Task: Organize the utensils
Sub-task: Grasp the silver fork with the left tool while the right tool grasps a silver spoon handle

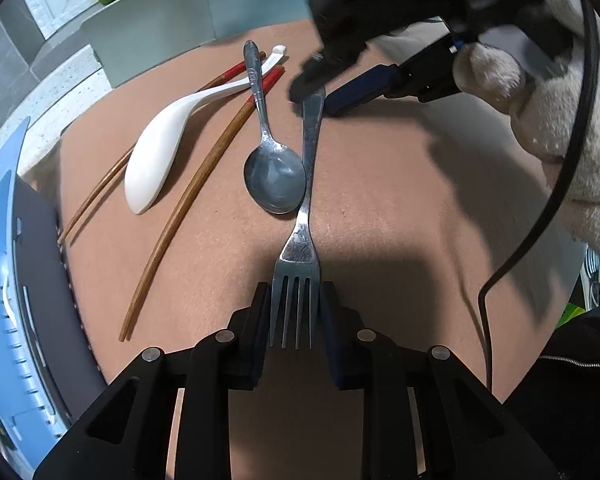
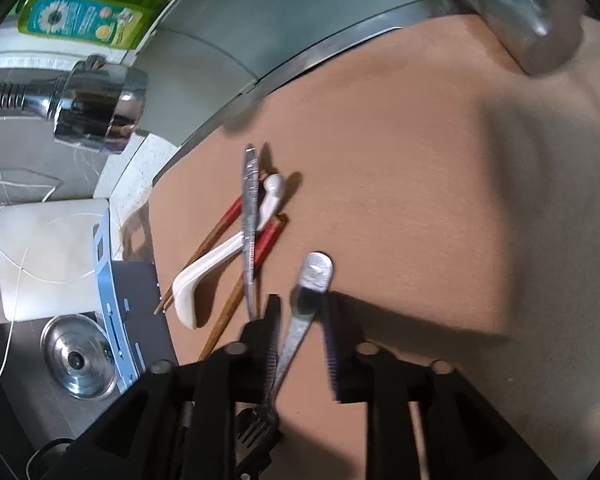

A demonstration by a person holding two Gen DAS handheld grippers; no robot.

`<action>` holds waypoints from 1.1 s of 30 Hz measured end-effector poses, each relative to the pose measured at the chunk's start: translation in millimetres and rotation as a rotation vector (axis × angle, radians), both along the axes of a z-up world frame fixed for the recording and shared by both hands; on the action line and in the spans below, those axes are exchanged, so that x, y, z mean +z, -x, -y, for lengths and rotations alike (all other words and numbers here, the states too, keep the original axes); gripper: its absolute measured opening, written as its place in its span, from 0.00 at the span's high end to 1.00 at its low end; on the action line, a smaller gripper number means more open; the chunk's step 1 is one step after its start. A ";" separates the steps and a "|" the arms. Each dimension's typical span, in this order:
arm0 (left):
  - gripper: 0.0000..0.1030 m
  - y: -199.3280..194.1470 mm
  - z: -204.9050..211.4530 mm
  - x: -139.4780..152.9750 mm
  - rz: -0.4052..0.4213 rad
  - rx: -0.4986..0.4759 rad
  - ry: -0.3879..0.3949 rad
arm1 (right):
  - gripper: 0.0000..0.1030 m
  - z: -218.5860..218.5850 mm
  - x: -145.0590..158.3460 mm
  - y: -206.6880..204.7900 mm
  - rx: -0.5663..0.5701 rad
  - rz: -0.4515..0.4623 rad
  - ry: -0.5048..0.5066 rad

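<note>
Left wrist view
Left claw (image 1: 295, 312): its two black fingers stand on either side of the tines of the steel fork (image 1: 306, 208), pads right against the outer tines; clenched on the fork's head.
Steel fork: lies along the flat brown bench (image 1: 400, 200), tines toward the camera, handle reaching away.
Right claw (image 1: 320, 98): comes in from the upper right at the far tip of the fork's handle; one dark finger on each side of it, contact not clear from here.
Gloved hand (image 1: 540, 92): in a fuzzy beige glove, holds the right claw's body; a black cable (image 1: 556, 184) hangs beside it.
Steel spoon (image 1: 270, 160): just left of the fork, bowl touching the fork's neck.
White ceramic soup spoon (image 1: 160, 156): further left, its handle crossing under the steel spoon's handle.
Red-tipped wooden chopsticks (image 1: 196, 192): two, lying under the spoons, spread apart.
Blue slotted plastic rack (image 1: 0, 280): at the left edge of the bench.

Right wrist view
Right claw (image 2: 300, 312): fingers straddle the fork handle (image 2: 300, 320) near its rounded end; gaps show on both sides, so it is released, not gripping.
Fork tines (image 2: 260, 420): low in the frame, between the left claw's dark fingers.
Other utensils: the soup spoon, the steel spoon's handle (image 2: 250, 220) and the chopsticks lie together left of the fork.
Surroundings: a chrome tap head (image 2: 96, 116), a green detergent bottle (image 2: 88, 8) and a steel sink (image 2: 76, 360) to the left.
</note>
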State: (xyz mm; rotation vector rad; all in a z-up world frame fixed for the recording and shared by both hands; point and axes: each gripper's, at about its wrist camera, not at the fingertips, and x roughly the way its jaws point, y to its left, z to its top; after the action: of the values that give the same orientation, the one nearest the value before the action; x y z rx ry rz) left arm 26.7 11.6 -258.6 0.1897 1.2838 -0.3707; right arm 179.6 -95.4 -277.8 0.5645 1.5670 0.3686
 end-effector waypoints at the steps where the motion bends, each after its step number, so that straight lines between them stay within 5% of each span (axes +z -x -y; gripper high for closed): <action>1: 0.78 0.6 -0.7 0.1 0.002 0.001 0.005 | 0.74 -2.0 1.3 -1.2 0.000 0.001 0.019; 11: 0.78 1.0 -3.5 3.5 0.023 0.005 0.048 | 0.85 -38.3 13.6 1.0 0.108 0.125 0.277; 15: 0.78 5.0 -3.1 0.2 0.035 0.007 0.062 | 0.86 -31.0 13.1 2.0 0.086 0.131 0.254; 18: 0.78 4.8 -6.3 -2.1 0.039 0.018 0.074 | 1.00 -21.5 15.8 5.1 0.063 0.143 0.241; 24: 0.78 9.5 -12.3 3.8 0.032 0.033 0.115 | 1.00 -9.9 10.3 7.3 0.017 0.115 0.162; 29: 0.79 -2.6 -30.7 -0.1 -0.034 0.097 0.235 | 0.99 -5.5 12.4 10.3 0.026 0.104 0.069; 33: 0.79 -5.9 -39.6 0.8 -0.055 0.116 0.286 | 0.88 1.3 11.3 12.7 0.014 0.099 0.078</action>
State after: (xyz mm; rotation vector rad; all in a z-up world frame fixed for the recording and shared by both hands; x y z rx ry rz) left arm 32.6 51.1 -257.9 -0.1377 1.2742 -0.4570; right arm 166.9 -96.6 -266.5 0.4680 1.4839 0.3401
